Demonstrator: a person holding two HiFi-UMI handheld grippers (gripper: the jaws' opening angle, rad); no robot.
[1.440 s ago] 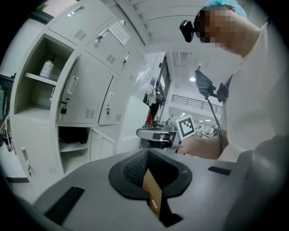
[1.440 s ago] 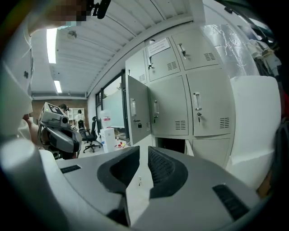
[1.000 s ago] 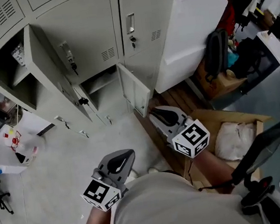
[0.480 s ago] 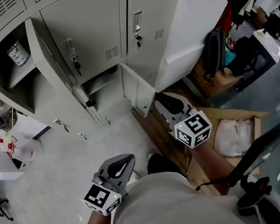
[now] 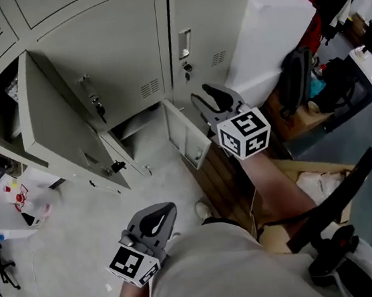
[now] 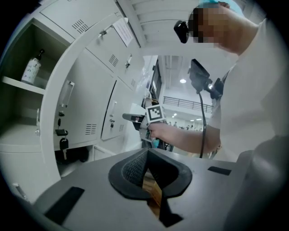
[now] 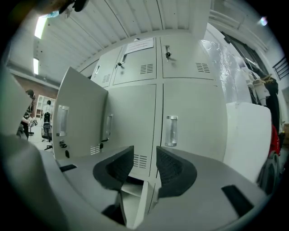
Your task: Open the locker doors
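The grey lockers fill the top of the head view. The upper left door (image 5: 60, 136) stands swung open, and so does a small lower door (image 5: 186, 136). The middle door (image 5: 114, 52) and the right door (image 5: 208, 24) are closed, each with a handle and a lock. My right gripper (image 5: 205, 98) is raised in front of the right door, apart from it. Its jaws have just been opening and nothing is between them (image 7: 144, 155); the right door's handle (image 7: 170, 131) is straight ahead. My left gripper (image 5: 155, 217) hangs low by my body, shut and empty (image 6: 145, 162).
A white panel (image 5: 265, 27) leans against the lockers' right side, with a dark backpack (image 5: 296, 74) beside it. A wooden pallet (image 5: 223, 173) and a cardboard box (image 5: 310, 176) lie on the floor to the right. A bottle (image 6: 32, 67) stands on the open locker's shelf.
My right gripper has risen from near the lower open door to the right closed door, and its jaws have opened. The left gripper has shifted slightly.
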